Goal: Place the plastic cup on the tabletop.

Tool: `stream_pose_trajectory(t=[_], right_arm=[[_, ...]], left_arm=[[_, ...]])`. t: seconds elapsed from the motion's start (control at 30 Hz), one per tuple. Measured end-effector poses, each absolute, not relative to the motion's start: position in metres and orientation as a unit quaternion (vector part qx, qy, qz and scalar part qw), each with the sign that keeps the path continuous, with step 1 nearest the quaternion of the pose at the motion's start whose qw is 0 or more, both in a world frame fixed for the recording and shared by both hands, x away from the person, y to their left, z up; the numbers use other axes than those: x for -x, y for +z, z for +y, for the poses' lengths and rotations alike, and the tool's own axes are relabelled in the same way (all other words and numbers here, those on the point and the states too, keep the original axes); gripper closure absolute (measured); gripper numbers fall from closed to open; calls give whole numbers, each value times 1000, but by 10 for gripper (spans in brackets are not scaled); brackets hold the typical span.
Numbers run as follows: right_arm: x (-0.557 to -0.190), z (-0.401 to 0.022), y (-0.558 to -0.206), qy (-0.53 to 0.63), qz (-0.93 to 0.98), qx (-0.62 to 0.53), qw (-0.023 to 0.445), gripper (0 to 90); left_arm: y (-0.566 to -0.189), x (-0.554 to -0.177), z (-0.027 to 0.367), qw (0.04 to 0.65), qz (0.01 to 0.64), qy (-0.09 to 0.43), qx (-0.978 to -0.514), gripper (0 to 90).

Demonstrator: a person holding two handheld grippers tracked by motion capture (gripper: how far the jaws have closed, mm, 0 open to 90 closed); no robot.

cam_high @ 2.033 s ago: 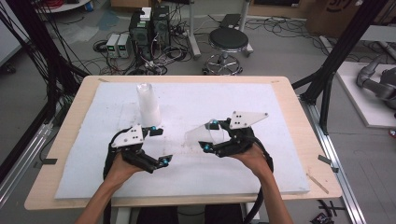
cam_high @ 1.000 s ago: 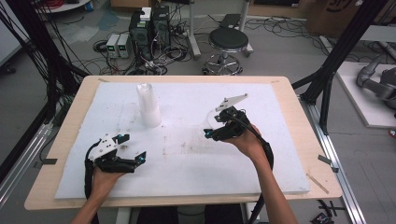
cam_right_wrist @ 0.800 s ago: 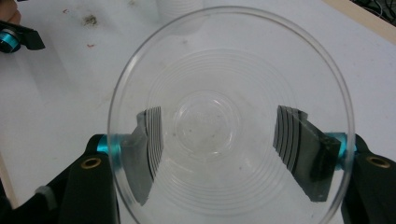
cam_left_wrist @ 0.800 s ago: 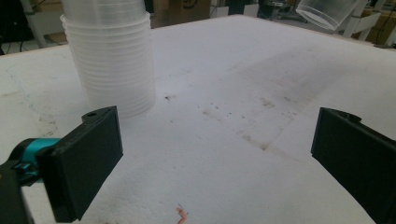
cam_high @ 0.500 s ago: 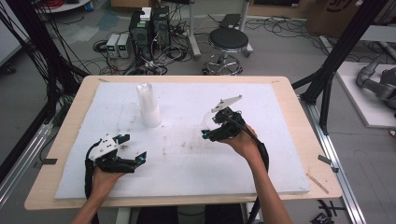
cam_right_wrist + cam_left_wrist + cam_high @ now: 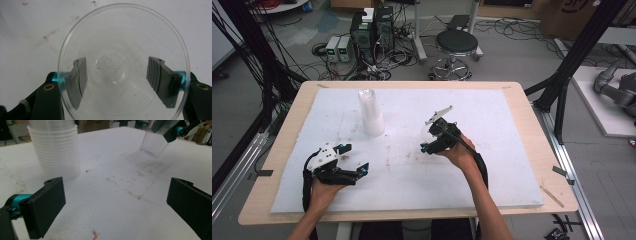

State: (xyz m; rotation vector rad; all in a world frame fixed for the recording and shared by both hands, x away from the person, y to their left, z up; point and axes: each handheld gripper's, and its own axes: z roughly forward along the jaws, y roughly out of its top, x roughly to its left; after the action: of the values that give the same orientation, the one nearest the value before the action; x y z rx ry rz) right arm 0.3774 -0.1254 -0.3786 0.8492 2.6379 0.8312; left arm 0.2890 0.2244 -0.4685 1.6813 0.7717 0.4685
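Right gripper clamps the clear plastic cup between its fingers, mid-wall (light, thin, slippery, likely to crush, so best held gently there); left gripper stands wide open, empty.

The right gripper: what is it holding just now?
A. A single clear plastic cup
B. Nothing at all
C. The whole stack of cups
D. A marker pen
A: the right gripper has its fingers closed on either side of a single clear plastic cup, while the stack of cups stands apart on the white mat.
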Motion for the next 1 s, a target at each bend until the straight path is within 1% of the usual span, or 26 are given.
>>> stream_pose_trajectory(t=[0.2, 0.3, 0.67, 0.7, 0.73, 0.77, 0.8, 0.83, 1.0], right_arm=[[-381, -112, -390, 263, 914, -281, 131, 337], [-382, -104, -401, 260, 914, -281, 135, 338], [-383, -103, -405, 277, 907, -286, 136, 343], [-384, -102, -406, 277, 907, -285, 137, 297], [-384, -102, -406, 277, 907, -285, 137, 297], [-385, -100, -409, 269, 907, -290, 143, 155], [-385, -100, -409, 269, 907, -290, 143, 155], [-384, -100, -412, 279, 901, -298, 149, 131], [-384, -102, -415, 285, 900, -299, 141, 130]], left_arm=[[-469, -290, 225, 577, 333, 196, -719, 20], [-469, -290, 225, 577, 331, 195, -720, 20], [-469, -291, 225, 577, 333, 193, -721, 20], [-469, -291, 225, 576, 332, 193, -721, 20], [-469, -291, 225, 576, 332, 193, -721, 20], [-469, -291, 225, 578, 332, 192, -720, 20], [-469, -291, 225, 578, 332, 192, -720, 20], [-469, -291, 225, 577, 332, 192, -721, 20], [-469, -291, 225, 579, 334, 190, -719, 20]])
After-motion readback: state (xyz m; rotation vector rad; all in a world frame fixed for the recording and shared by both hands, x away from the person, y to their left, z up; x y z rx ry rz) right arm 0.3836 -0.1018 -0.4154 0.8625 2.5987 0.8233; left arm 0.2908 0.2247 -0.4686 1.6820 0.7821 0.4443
